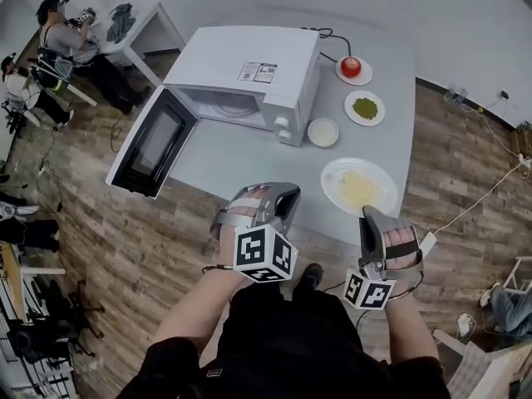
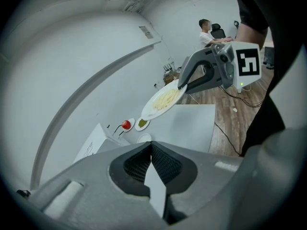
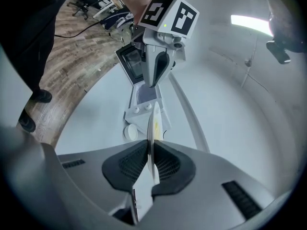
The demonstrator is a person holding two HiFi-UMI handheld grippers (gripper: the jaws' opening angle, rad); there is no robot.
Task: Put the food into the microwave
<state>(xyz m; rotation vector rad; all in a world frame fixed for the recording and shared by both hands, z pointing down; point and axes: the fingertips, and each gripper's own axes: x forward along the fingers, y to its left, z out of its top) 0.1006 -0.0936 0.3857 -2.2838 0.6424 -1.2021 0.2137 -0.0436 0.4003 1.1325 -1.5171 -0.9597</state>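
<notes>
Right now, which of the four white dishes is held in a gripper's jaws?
The large plate of yellow food, nearest the person: the right gripper clamps its rim. The other three rest untouched on the table.

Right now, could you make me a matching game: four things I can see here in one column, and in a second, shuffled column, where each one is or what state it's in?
Things:
1. microwave door
2. noodle plate
3. tomato
4. left gripper

Places and states:
A. shut, with nothing between its jaws
B. swung open
C. pinched by its rim in the right gripper
D. on a small plate at the far end of the table

Pairs: 1-B, 2-C, 3-D, 4-A.
</notes>
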